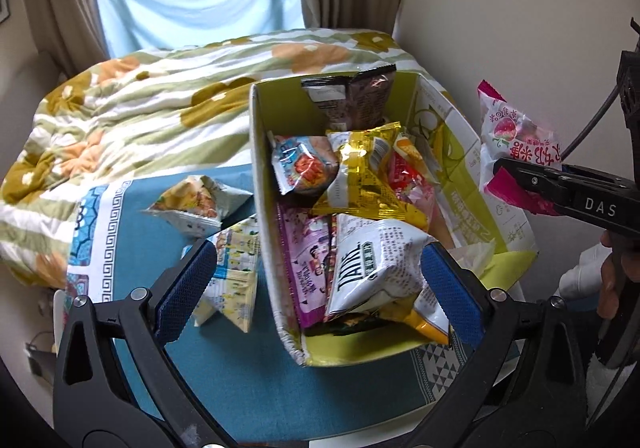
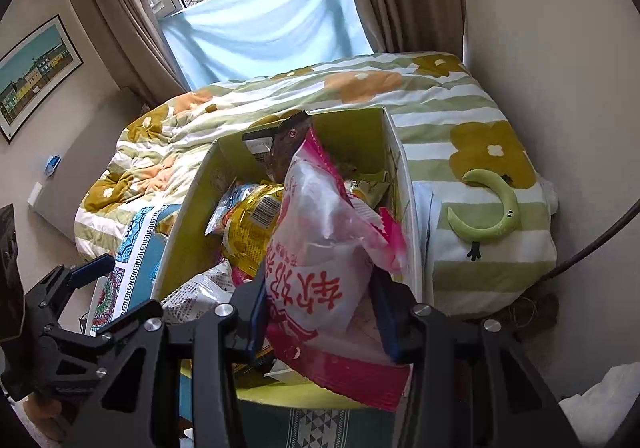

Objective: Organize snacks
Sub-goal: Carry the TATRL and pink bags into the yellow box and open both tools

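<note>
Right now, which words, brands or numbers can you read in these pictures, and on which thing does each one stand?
"TAIKE": on the white snack bag in the box.
"DAS": on the right gripper, seen from the left wrist.
Large red Chinese characters: on the pink and white bag that the right gripper holds; I cannot read them with confidence.
Fine print and barcodes on the other packets: too small or blurred.
</note>
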{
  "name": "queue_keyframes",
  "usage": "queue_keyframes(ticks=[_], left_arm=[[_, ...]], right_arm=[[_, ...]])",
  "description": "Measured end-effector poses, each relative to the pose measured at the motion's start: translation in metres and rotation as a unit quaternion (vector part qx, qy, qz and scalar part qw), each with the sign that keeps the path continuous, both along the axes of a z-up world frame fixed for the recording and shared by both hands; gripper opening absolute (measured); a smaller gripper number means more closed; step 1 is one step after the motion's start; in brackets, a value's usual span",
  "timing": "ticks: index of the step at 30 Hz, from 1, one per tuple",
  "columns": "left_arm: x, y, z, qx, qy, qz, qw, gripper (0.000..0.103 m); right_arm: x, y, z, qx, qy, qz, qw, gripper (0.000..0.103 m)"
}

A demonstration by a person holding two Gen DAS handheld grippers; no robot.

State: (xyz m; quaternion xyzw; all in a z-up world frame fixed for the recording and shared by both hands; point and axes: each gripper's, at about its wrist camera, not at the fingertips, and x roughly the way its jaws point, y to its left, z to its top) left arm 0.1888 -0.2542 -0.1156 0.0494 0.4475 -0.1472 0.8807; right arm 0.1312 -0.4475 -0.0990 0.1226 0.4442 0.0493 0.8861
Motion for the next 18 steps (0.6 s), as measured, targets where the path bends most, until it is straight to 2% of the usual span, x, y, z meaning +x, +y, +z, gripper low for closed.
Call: queue_keyframes(ticks=[11, 12, 13, 14, 15, 18], left_arm=[[-0.001, 0.04, -0.01, 0.012, 0.031, 0.046, 0.9984, 0.101], [-0.003, 0.042, -0.013, 0.015, 0.033, 0.047, 0.9982, 0.101], [-0.004, 0.044, -0.015, 0.016, 0.035, 0.048, 0.9981, 0.101], [-0.005, 0.045, -0.017, 0.017, 0.037, 0.049, 0.9979, 0.101], [-0.007, 0.047, -0.019, 0.016, 0.039, 0.051, 0.9978, 0.101], [-0.014, 0.052, -0.023, 0.013, 0.043, 0.055, 0.9975, 0.101]], right_arm=[[0.027, 0.008, -0.032, 0.011, 0.062, 0.025, 0.998, 0.046], [0.027, 0.009, -0.034, 0.007, 0.061, 0.027, 0.998, 0.053], [0.025, 0.01, -0.035, 0.004, 0.057, 0.03, 0.998, 0.072], [0.022, 0.01, -0.035, 0.005, 0.048, 0.03, 0.998, 0.084], [0.018, 0.01, -0.035, 0.011, 0.039, 0.03, 0.999, 0.102], [0.009, 0.008, -0.031, 0.018, 0.02, 0.024, 0.999, 0.103]])
